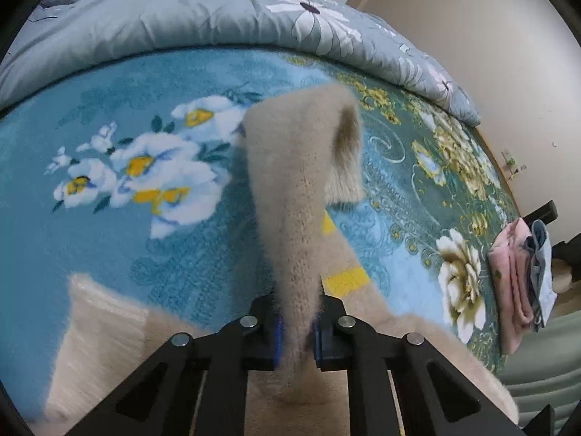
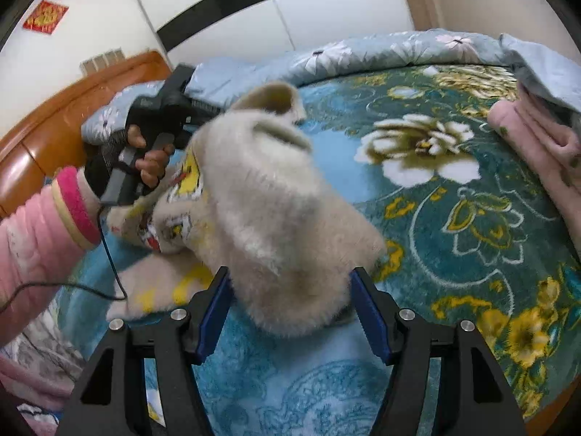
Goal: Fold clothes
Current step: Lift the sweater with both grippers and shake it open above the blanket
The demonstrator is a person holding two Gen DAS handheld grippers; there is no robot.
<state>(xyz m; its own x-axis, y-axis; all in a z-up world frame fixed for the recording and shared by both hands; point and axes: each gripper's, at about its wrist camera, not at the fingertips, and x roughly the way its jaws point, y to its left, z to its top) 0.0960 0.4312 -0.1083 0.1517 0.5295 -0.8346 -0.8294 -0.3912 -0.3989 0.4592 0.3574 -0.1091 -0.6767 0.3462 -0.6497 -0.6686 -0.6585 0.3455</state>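
Observation:
A fluffy cream sweater (image 2: 276,218) with a yellow and red print lies partly bunched on the floral bed blanket (image 2: 454,218). My left gripper (image 1: 297,330) is shut on a sleeve of the cream sweater (image 1: 290,196) and holds it lifted, the cuff hanging forward. In the right wrist view the left gripper's handle (image 2: 145,138) shows at the left in a hand with a pink cuff. My right gripper (image 2: 290,312) is open, its blue pads either side of a raised fold of the sweater, not pinching it.
A stack of folded pink and grey clothes (image 1: 523,283) sits at the bed's right edge; it also shows in the right wrist view (image 2: 537,138). A grey floral quilt (image 1: 181,11) is bunched along the far side. A wooden headboard (image 2: 54,134) stands at the left.

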